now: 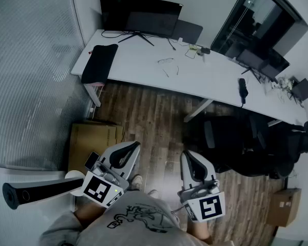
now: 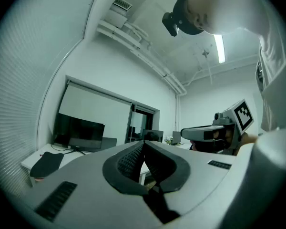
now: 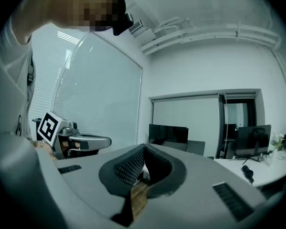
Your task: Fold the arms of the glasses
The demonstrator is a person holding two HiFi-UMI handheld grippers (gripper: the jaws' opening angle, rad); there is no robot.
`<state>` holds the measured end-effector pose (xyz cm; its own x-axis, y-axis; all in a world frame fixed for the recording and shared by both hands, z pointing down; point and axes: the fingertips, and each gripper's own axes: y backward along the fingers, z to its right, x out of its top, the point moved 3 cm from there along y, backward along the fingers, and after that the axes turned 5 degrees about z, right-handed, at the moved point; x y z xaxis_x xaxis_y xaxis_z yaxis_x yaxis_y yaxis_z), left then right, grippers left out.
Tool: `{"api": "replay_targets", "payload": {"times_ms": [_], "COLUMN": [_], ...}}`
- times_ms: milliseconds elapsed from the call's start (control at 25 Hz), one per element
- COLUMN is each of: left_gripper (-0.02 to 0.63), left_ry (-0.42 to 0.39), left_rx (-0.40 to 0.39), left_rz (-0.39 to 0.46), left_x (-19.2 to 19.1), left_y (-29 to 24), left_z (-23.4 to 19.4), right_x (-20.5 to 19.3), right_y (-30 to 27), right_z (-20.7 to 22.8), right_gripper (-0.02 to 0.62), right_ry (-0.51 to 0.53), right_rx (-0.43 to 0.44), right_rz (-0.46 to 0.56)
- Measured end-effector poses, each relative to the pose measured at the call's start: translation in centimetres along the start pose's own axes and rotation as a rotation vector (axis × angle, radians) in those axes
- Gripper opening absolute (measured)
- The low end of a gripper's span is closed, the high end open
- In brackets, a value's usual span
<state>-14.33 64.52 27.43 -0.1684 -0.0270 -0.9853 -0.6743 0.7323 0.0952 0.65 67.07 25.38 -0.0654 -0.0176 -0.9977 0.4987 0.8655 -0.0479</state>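
Observation:
The glasses (image 1: 166, 61) lie on the white desk (image 1: 138, 60) far ahead, thin-framed, with both arms spread open. Both grippers hang close to the person's body over the wooden floor, well short of the desk. My left gripper (image 1: 135, 145) is shut, its pads meeting at the tip (image 2: 143, 144) with nothing between them. The right gripper (image 1: 188, 155) is shut and empty too, tips together (image 3: 144, 150). Each gripper shows in the other's view: the right gripper (image 2: 214, 132) and the left gripper (image 3: 74, 142). The glasses are too small to make out in either gripper view.
A dark monitor (image 1: 141, 15) stands at the desk's back, a black pad (image 1: 99, 63) covers its left end, and a black handset (image 1: 242, 88) lies to the right. Black office chairs (image 1: 236, 140) crowd the floor at right. A cardboard box (image 1: 92, 142) sits at left.

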Motion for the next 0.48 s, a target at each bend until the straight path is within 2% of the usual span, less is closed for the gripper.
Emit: {"api": "replay_targets", "payload": {"times_ms": [480], "left_gripper": [0.021], "left_ry": [0.022], "left_rx": [-0.036], "left_rz": [-0.015], "left_x": [-0.28], "left_y": [-0.35], "left_z": [-0.85], "right_x": [-0.09], "right_y": [-1.03], "right_z": [0.1], "right_gripper": [0.009], "right_ry": [-0.017], "right_rx": [-0.031], "right_rz": [0.011]}}
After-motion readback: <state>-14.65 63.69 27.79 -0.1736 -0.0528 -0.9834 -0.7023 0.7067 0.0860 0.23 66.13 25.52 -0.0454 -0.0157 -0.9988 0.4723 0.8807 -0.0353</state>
